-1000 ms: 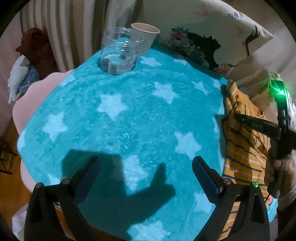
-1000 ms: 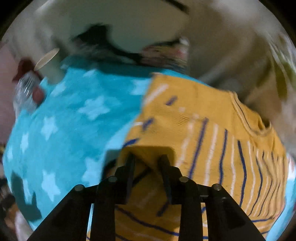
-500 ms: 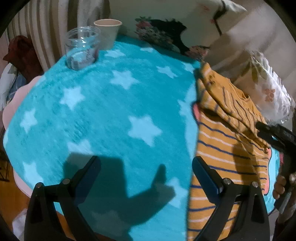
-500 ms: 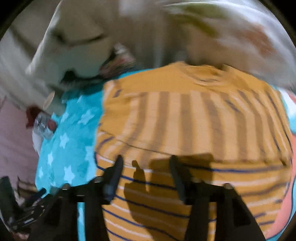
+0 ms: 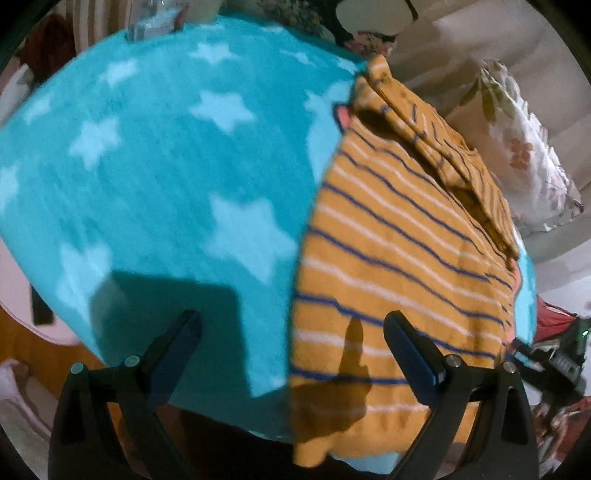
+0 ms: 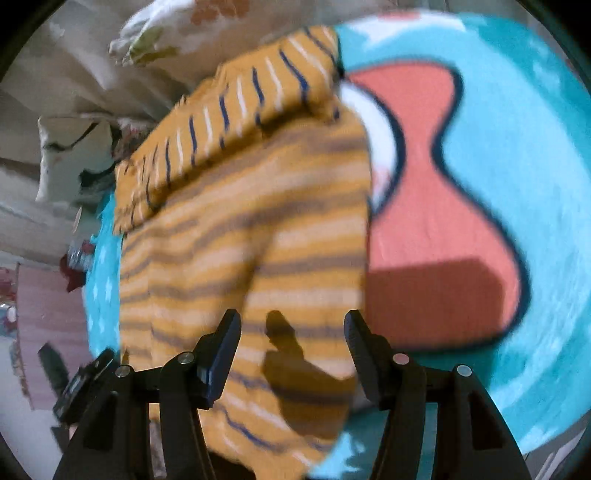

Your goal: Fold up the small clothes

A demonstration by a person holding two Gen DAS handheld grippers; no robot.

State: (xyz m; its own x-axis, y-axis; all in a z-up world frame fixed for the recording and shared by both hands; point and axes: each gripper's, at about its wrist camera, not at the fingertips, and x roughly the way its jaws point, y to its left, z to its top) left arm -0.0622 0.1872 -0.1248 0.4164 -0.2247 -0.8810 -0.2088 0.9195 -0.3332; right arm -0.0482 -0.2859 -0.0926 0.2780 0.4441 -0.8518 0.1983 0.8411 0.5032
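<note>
A mustard-yellow shirt with blue and white stripes (image 5: 399, 236) lies flat on the right part of a teal star blanket (image 5: 166, 166). A folded-over part of it (image 5: 443, 147) rests along its far side. My left gripper (image 5: 291, 319) is open above the near end of the shirt's left edge, nothing between its fingers. My right gripper (image 6: 292, 317) is open above the shirt (image 6: 240, 236) near its right hem corner, holding nothing. It also shows at the right edge of the left wrist view, as the right gripper (image 5: 546, 362). Both views are motion-blurred.
A clear jar (image 5: 151, 18) stands at the blanket's far edge. A floral pillow (image 5: 524, 155) lies behind the shirt on the right. A coral shape with a dark outline (image 6: 436, 206) is printed on the blanket (image 6: 517, 184) beside the shirt. The blanket's near edge drops off below both grippers.
My right gripper let go of the shirt fold, opened, and swung across to the shirt's near right corner. My left gripper moved right from bare blanket to the shirt's left edge.
</note>
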